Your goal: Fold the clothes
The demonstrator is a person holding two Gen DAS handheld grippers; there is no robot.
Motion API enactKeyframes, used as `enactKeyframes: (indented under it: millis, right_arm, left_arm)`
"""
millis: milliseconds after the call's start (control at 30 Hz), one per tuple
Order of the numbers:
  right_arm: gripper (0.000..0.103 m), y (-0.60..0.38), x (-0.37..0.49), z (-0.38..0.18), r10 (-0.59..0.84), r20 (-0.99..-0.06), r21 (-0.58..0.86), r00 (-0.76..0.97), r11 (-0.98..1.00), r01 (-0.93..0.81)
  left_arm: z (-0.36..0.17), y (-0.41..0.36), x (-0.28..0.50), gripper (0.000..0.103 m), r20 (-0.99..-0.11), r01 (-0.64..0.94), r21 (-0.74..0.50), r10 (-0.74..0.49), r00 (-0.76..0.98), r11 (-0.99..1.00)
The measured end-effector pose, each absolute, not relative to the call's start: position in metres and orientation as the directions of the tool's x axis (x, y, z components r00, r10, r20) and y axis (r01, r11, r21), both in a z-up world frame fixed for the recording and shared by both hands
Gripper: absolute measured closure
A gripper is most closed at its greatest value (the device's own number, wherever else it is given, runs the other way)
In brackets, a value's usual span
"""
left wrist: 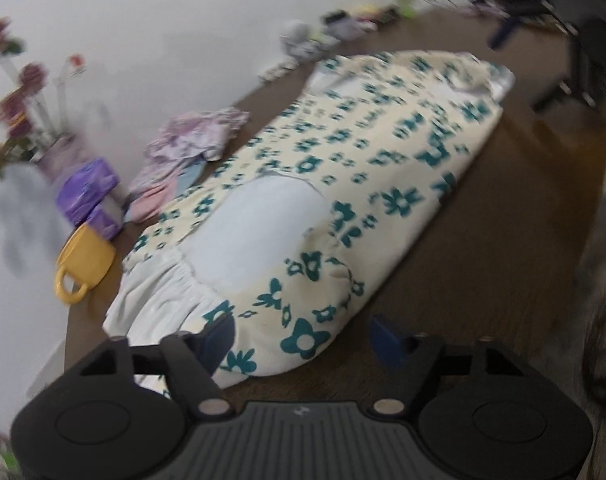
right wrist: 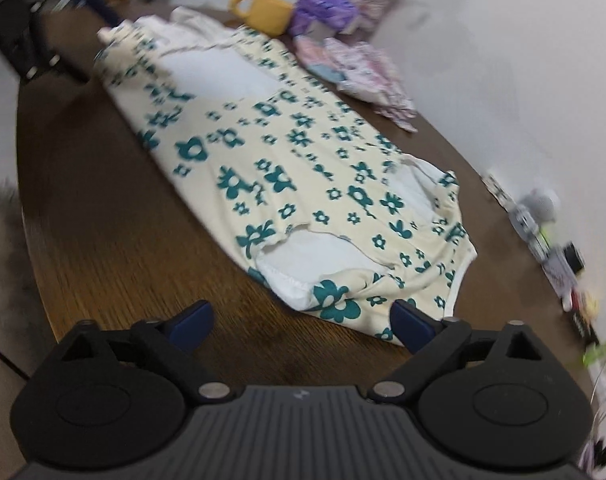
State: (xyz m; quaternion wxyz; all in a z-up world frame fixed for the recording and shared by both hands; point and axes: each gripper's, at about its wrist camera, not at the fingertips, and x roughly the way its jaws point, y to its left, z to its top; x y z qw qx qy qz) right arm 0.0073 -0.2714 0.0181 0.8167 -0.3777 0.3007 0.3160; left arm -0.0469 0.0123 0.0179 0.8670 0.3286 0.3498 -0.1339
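A cream garment with teal flowers (left wrist: 343, 168) lies stretched out lengthwise on the brown wooden table (left wrist: 523, 200), with white lining showing in places. My left gripper (left wrist: 307, 340) is open at one short end, its blue fingertips (left wrist: 387, 342) astride the near corner of the cloth. From the opposite end, the right wrist view shows the same garment (right wrist: 287, 168), and my right gripper (right wrist: 303, 320) is open just before its white-hemmed edge, nothing between the fingers. The other gripper appears far off (left wrist: 507, 28), dark and blurred.
A pink and lilac pile of folded clothes (left wrist: 187, 152) lies beside the garment near the wall. A yellow mug (left wrist: 83, 264), a purple pack (left wrist: 89, 196) and a vase of flowers (left wrist: 15, 112) stand at the table's end. Small clutter (right wrist: 551, 236) lines the wall edge.
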Motion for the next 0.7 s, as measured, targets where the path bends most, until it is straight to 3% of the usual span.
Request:
enactKeyframes:
  millis: [67,133,267,333,400,467,567,700]
  right_arm:
    - [0.029,-0.273,0.014,0.018,0.288,-0.745,-0.424,0.602,0.492,-0.76]
    - [0.035,-0.273,0.021,0.018,0.298,-0.757,-0.414,0.582,0.47,-0.78]
    - [0.038,-0.273,0.035,0.017,0.318,-0.78,-0.393,0.539,0.423,-0.817]
    - [0.045,-0.272,0.042,0.017,0.329,-0.791,-0.379,0.517,0.4,-0.835]
    - [0.051,-0.269,0.048,0.018,0.342,-0.802,-0.36,0.49,0.379,-0.852]
    - [0.071,-0.266,0.053,0.018,0.348,-0.815,-0.339,0.464,0.364,-0.868]
    - [0.088,-0.263,0.061,0.018,0.356,-0.834,-0.306,0.423,0.34,-0.889]
    - [0.093,-0.261,0.062,0.019,0.352,-0.845,-0.293,0.402,0.323,-0.9]
  left_arm:
    - [0.017,0.012,-0.043,0.037,-0.717,0.502,0.489,0.0,0.697,0.713]
    - [0.019,0.013,-0.039,0.04,-0.739,0.535,0.488,0.001,0.674,0.689]
    - [0.021,0.012,-0.034,0.046,-0.761,0.586,0.467,-0.035,0.647,0.663]
    - [0.021,0.011,-0.03,0.052,-0.771,0.608,0.452,-0.058,0.634,0.652]
    - [0.021,0.01,-0.026,0.07,-0.783,0.625,0.433,-0.072,0.618,0.649]
    - [0.021,0.011,-0.021,0.085,-0.798,0.639,0.408,-0.086,0.597,0.652]
    - [0.022,0.014,-0.016,0.091,-0.815,0.653,0.371,-0.106,0.57,0.66]
    - [0.024,0.016,-0.013,0.095,-0.82,0.658,0.351,-0.12,0.559,0.666]
